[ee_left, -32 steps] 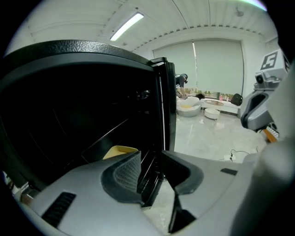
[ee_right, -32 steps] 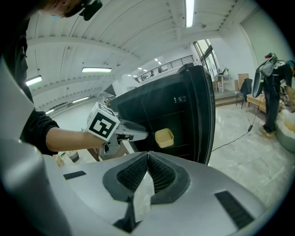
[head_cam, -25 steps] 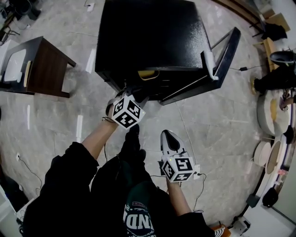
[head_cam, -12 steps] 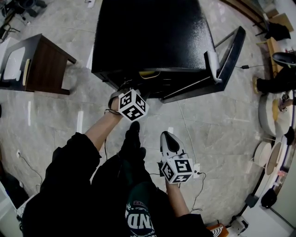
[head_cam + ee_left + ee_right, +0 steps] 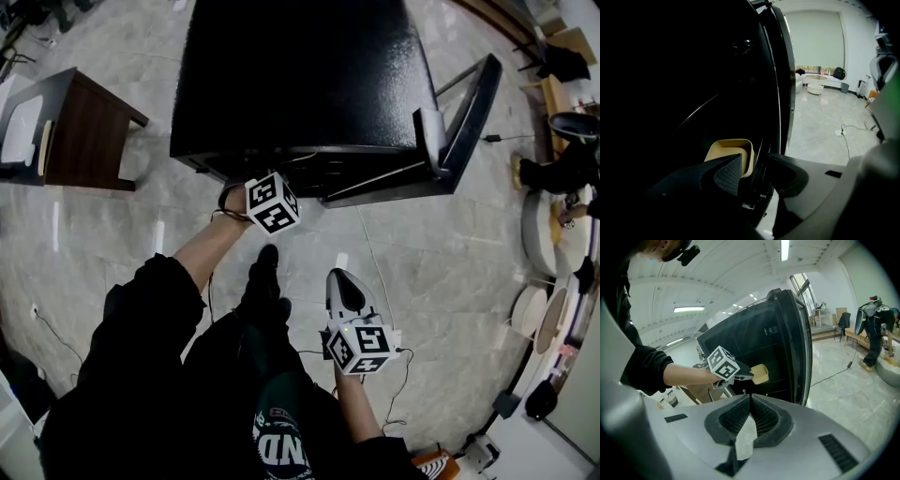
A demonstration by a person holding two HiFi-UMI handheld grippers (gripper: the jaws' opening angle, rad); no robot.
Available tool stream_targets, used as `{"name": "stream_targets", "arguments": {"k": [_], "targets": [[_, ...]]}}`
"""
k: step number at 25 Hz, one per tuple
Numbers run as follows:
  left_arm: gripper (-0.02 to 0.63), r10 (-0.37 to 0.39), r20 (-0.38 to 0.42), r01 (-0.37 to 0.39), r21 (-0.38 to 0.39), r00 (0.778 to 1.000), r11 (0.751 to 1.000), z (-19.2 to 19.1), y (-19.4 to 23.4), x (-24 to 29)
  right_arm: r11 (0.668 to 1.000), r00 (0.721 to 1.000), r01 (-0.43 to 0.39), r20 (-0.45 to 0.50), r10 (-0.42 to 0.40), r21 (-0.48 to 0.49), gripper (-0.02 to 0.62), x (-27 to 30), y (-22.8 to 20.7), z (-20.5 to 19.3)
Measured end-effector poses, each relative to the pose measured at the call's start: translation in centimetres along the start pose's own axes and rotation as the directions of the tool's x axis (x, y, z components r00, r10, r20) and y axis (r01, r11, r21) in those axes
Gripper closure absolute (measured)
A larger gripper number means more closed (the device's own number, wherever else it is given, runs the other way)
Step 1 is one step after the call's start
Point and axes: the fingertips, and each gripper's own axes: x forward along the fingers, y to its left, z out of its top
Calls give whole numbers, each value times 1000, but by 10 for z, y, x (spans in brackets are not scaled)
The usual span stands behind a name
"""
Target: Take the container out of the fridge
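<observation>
A tan open container (image 5: 730,151) sits on a shelf inside the dark fridge (image 5: 300,75), whose door (image 5: 461,120) stands open to the right. My left gripper (image 5: 754,158) reaches into the fridge and is open; its jaws have just been opening. The container's near corner lies in the gap between them, and the pads do not press on it. In the right gripper view the left gripper (image 5: 744,373) points at the container (image 5: 760,374). In the head view only the left gripper's marker cube (image 5: 273,202) shows. My right gripper (image 5: 750,397) is shut and empty, low over the floor.
A brown side table (image 5: 89,131) stands left of the fridge. A cable (image 5: 373,272) runs across the marble floor to a power strip (image 5: 842,132). Round furniture (image 5: 544,225) lines the right side, where a person (image 5: 875,329) bends over.
My left gripper has moved forward toward the fridge opening. The container's tan rim, seen earlier under the fridge top in the head view, is now hidden. The right gripper has hardly moved.
</observation>
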Motion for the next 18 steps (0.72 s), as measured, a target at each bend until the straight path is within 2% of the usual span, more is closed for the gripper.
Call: {"name": "stream_targets", "arguments": {"k": [10,14,18], "targets": [[434,-15,-95,24,93,995,995,-19,4,44,999,999,34,-25,-33,32,560,1,-17,-13],[434,-27,-137,49,153,990,987,-28,-1,55,998,998,47,-31,-45,37,560,1,-21,-14],[436,-28,-158,57,180,987,982,-31,-1,64,997,998,56,-34,-54,49,560,1,-24,-15]]}}
